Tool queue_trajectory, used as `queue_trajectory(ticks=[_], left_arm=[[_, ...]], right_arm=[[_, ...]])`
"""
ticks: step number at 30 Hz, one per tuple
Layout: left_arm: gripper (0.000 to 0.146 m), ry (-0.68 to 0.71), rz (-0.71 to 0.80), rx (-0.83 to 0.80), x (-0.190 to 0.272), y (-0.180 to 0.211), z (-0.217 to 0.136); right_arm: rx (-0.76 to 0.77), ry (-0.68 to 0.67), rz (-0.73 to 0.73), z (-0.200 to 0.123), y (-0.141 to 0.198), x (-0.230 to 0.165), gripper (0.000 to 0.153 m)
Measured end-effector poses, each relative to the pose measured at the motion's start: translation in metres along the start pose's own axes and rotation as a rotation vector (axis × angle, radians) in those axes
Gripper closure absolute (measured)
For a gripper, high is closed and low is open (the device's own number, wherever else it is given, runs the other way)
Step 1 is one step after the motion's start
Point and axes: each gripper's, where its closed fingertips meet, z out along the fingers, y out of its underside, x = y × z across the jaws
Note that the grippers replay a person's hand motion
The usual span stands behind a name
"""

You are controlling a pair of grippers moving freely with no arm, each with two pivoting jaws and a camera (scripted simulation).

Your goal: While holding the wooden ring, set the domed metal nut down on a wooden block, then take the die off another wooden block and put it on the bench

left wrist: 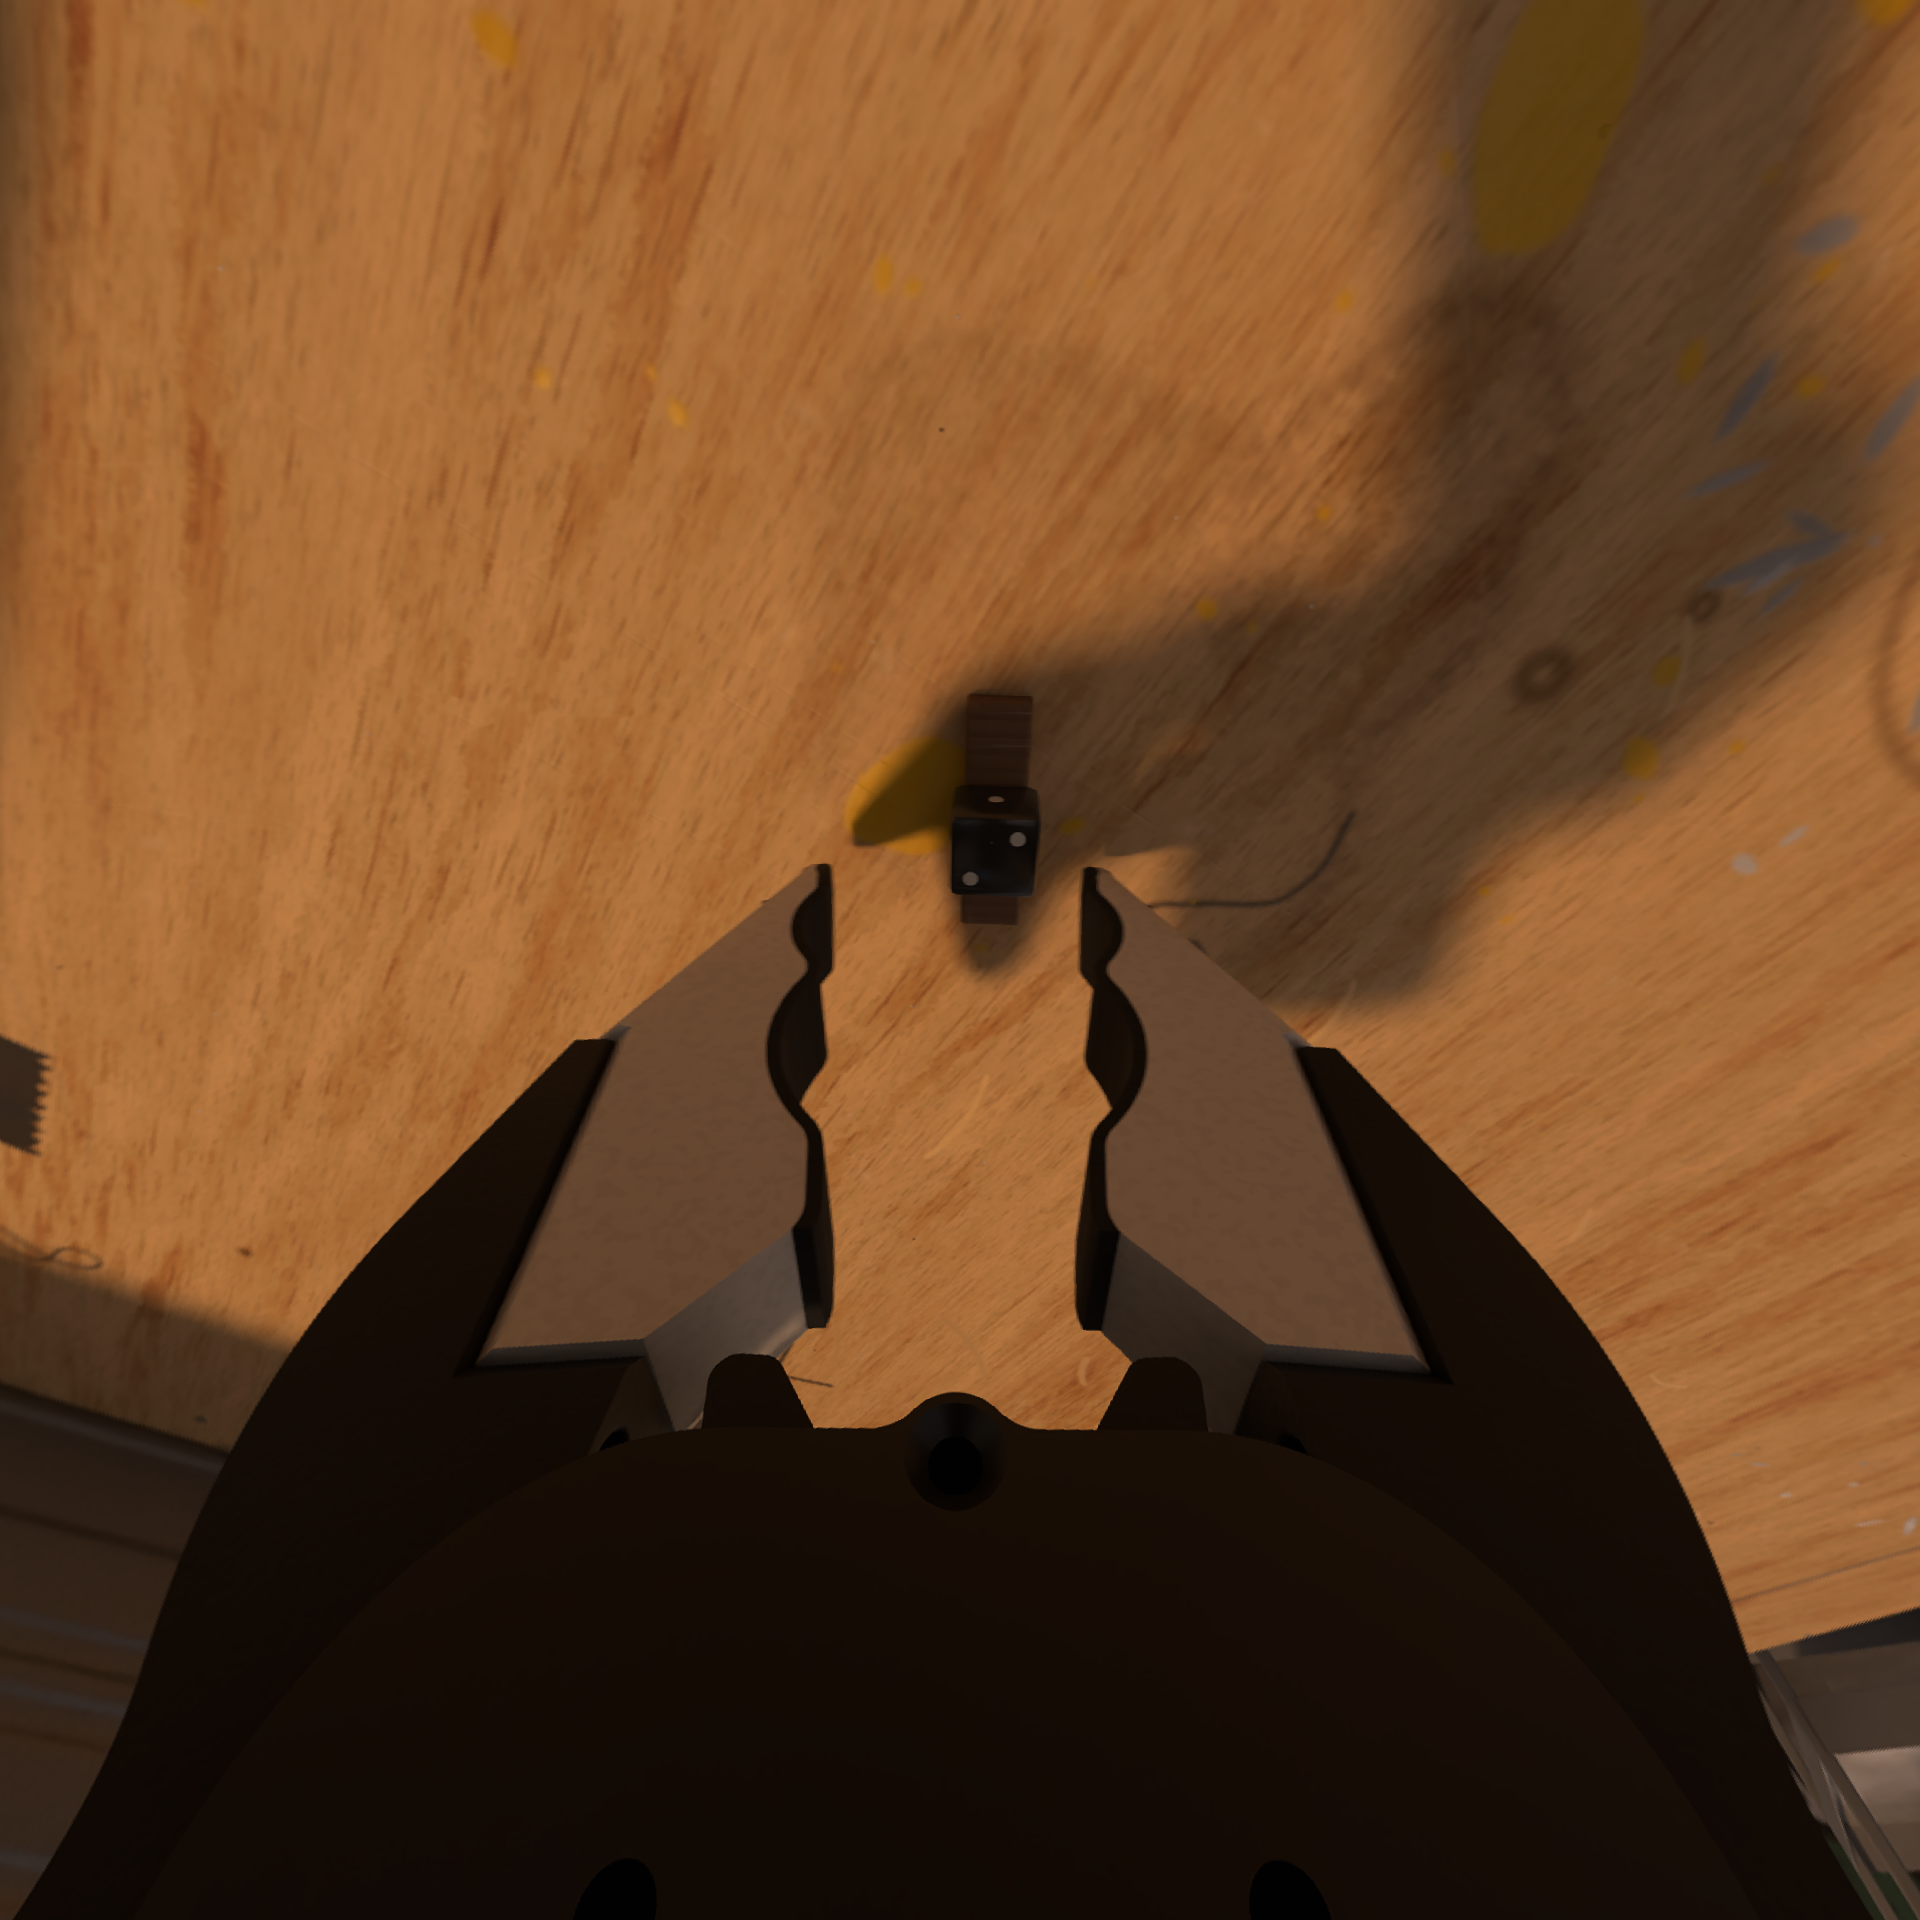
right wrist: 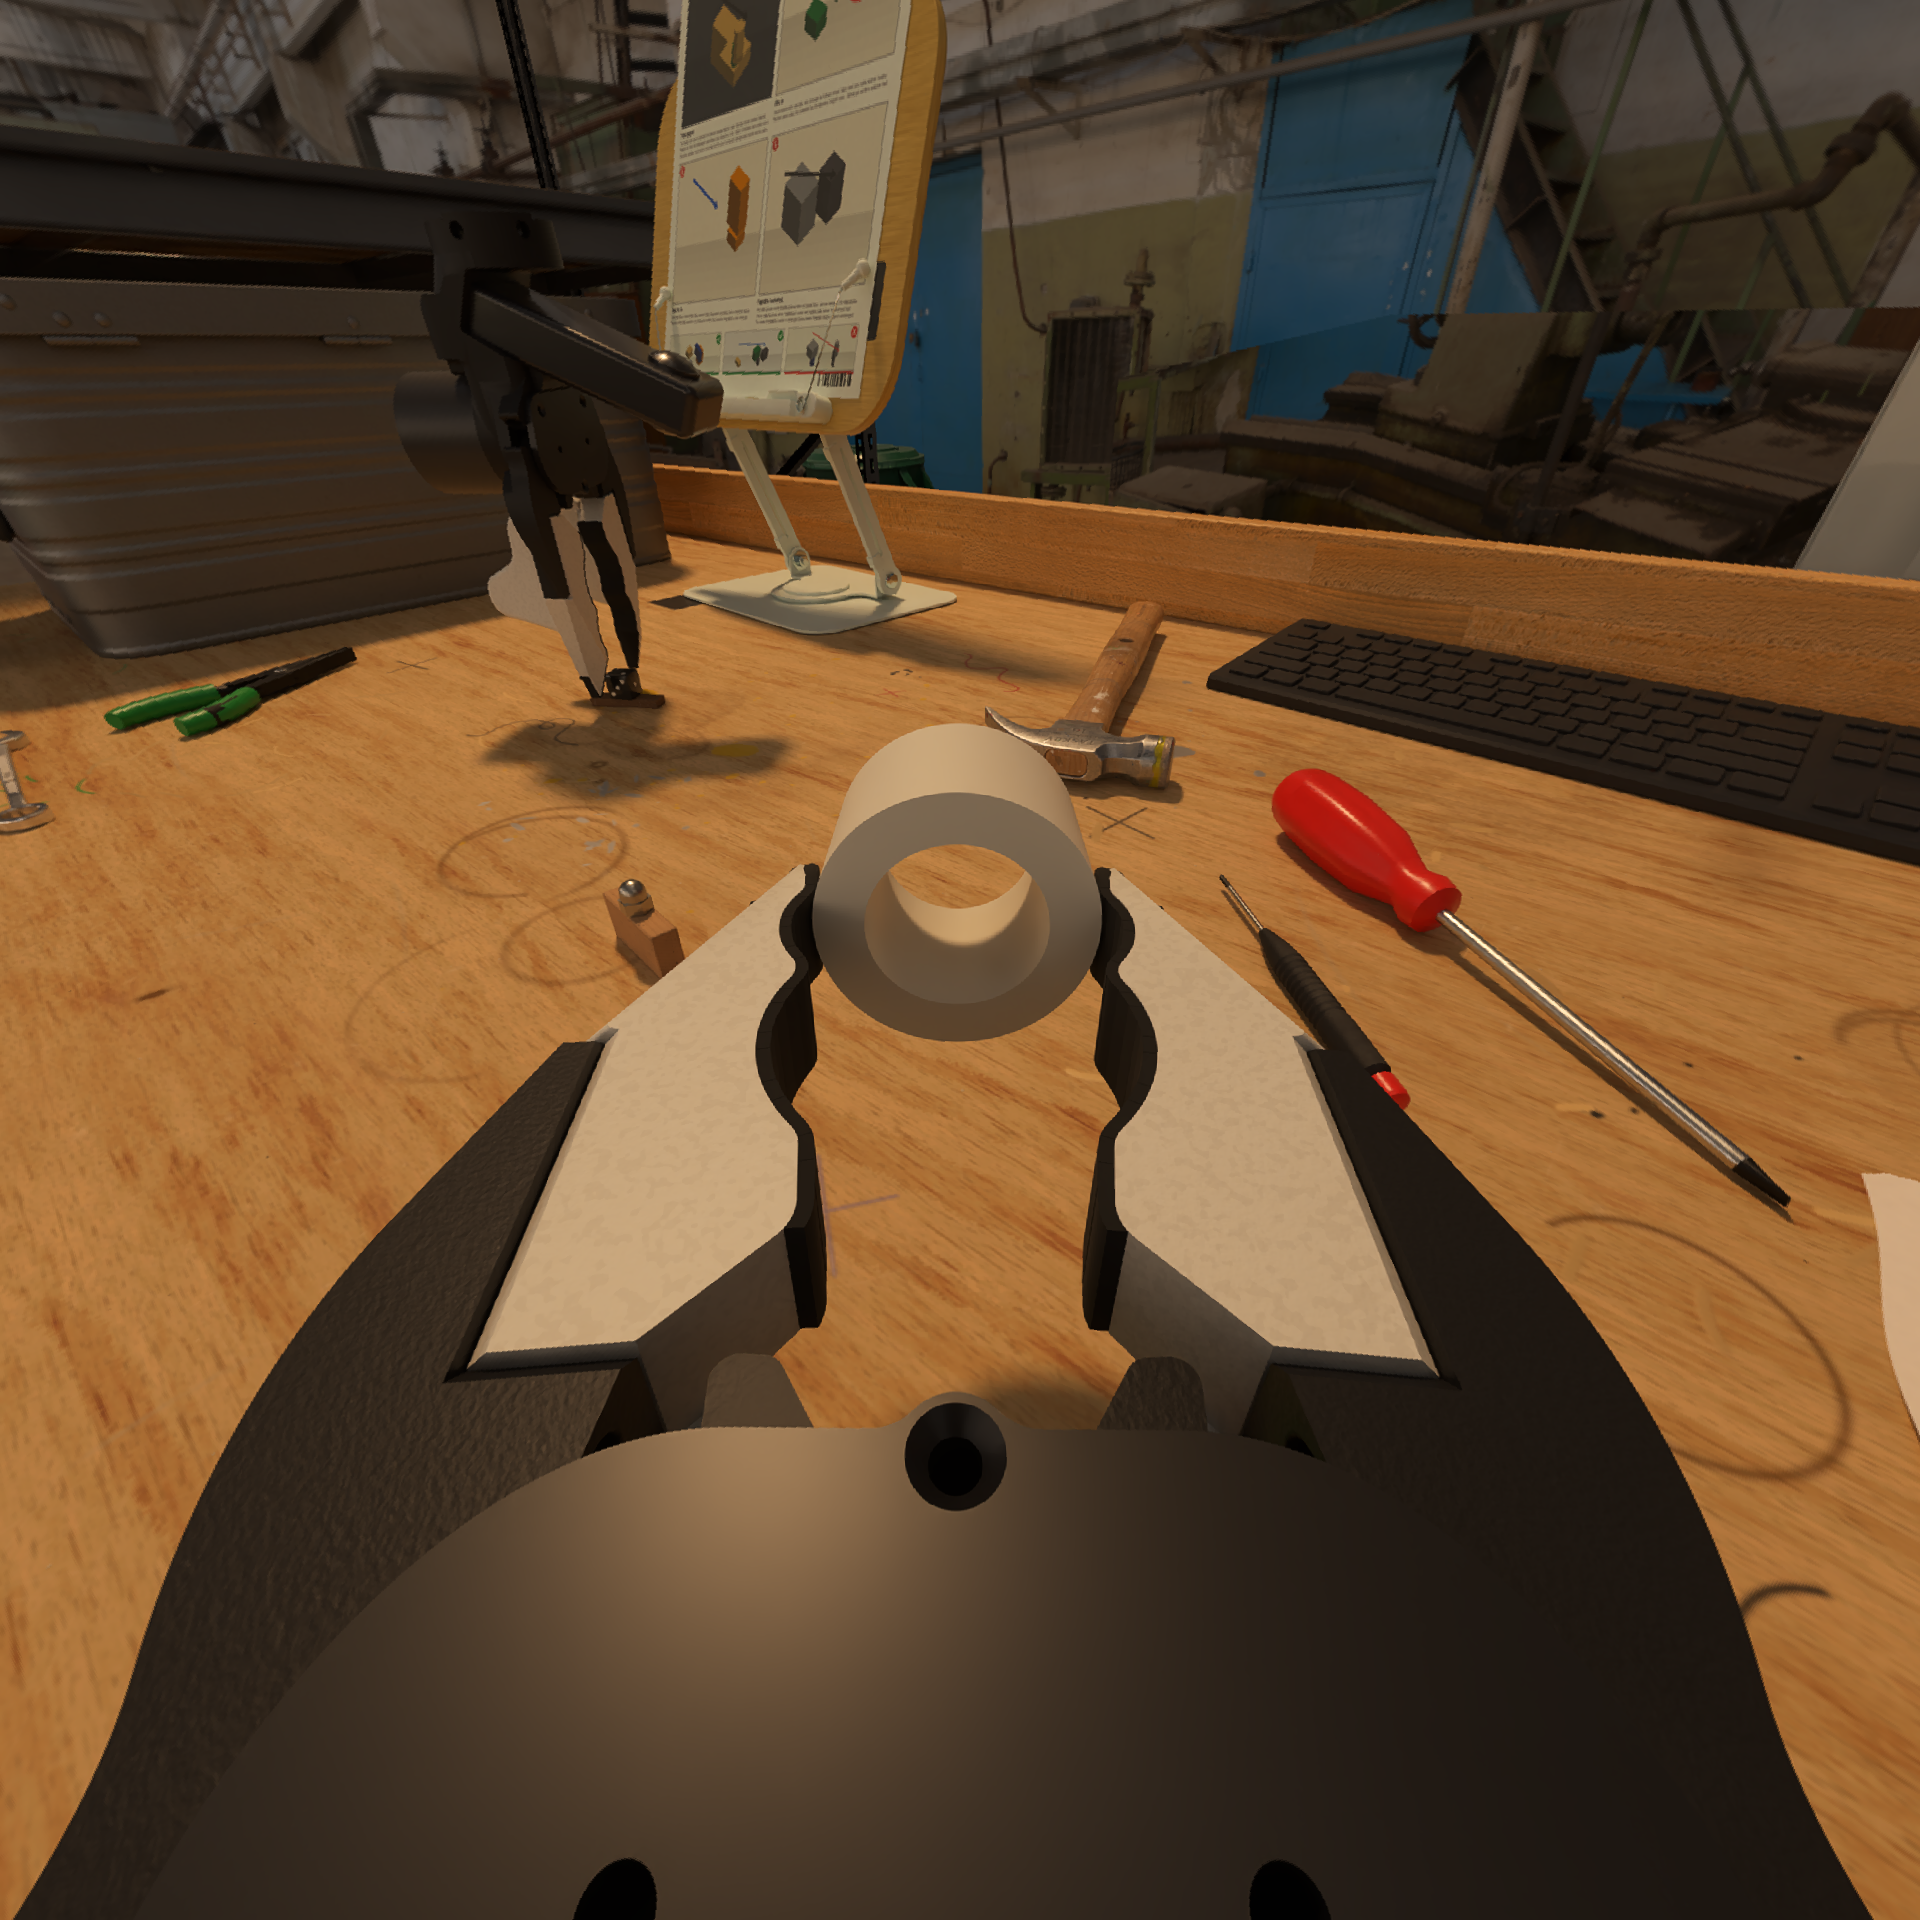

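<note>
A black die [left wrist: 994, 854] with white pips sits on a dark wooden block [left wrist: 998, 740] on the bench. My left gripper [left wrist: 956, 879] is open, pointing down, with the die just beyond its fingertips. In the right wrist view the left gripper [right wrist: 608, 681] stands over the die [right wrist: 623, 681] and its block [right wrist: 630, 701]. My right gripper [right wrist: 956, 883] is shut on the pale wooden ring [right wrist: 956, 883], held above the bench. The domed metal nut [right wrist: 634, 894] rests on a light wooden block [right wrist: 646, 935] left of the ring.
A hammer [right wrist: 1101, 717], a red-handled screwdriver [right wrist: 1455, 925], a thin black screwdriver [right wrist: 1314, 997] and a black keyboard [right wrist: 1579, 717] lie to the right. Green-handled pliers [right wrist: 223, 696] and a grey case [right wrist: 239, 457] are at left. An instruction board on a stand [right wrist: 790, 208] is behind.
</note>
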Motion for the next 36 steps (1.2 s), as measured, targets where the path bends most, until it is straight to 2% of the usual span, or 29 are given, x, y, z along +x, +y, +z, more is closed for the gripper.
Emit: queue_trajectory(ticks=[3, 11, 18, 23, 27, 32, 36], left_arm=[[0.13, 0.042, 0.007, 0.011, 0.005, 0.0, 0.0], [0.13, 0.038, 0.019, 0.043, 0.009, 0.0, -0.012], [0.13, -0.168, 0.114, 0.14, 0.025, -0.026, -0.079], [0.13, -0.265, 0.332, 0.253, 0.082, -0.071, -0.119], [0.13, -0.233, 0.533, 0.355, 0.147, -0.11, -0.127], [0.13, -0.073, 0.758, 0.391, 0.234, -0.142, -0.098], [0.13, 0.009, 0.841, 0.342, 0.276, -0.154, -0.066]], right_arm=[[-0.003, 0.001, 0.0, 0.0, 0.0, 0.0, 0.101], [-0.012, 0.001, 0.0, 0.001, 0.002, 0.0, 0.101], [-0.029, 0.002, -0.011, 0.002, 0.004, -0.001, 0.101], [-0.04, 0.002, -0.023, 0.003, 0.005, -0.002, 0.101], [-0.039, 0.003, -0.035, 0.003, 0.005, -0.003, 0.101], [-0.035, -0.001, -0.05, 0.003, 0.005, -0.004, 0.101], [-0.022, -0.001, -0.058, 0.002, 0.003, -0.005, 0.101]])
